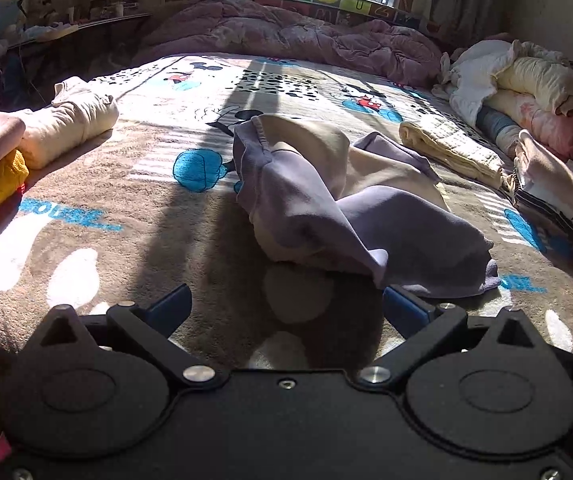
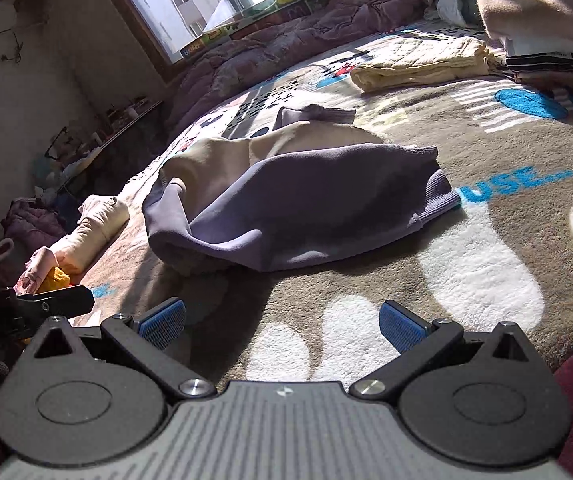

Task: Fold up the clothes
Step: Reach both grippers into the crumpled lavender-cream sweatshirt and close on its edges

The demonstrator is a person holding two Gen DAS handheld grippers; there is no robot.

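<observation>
The crumpled lavender-and-cream sweatshirt [image 1: 326, 208] lies in a heap mid-bed on the brown Mickey Mouse fleece blanket [image 1: 86, 240], just ahead of both grippers. The left gripper [image 1: 286, 304] and the right gripper [image 2: 282, 320] are both released, jaws spread wide, holding nothing. To do this well, I would pinch the ribbed hem [image 2: 442, 196] and a shoulder, lift, and spread the sweatshirt flat before folding. Blue blanket lettering beside the hem reads "USE..." [image 2: 514, 184]; a label right of the sweatshirt starts "Pan".
</observation>
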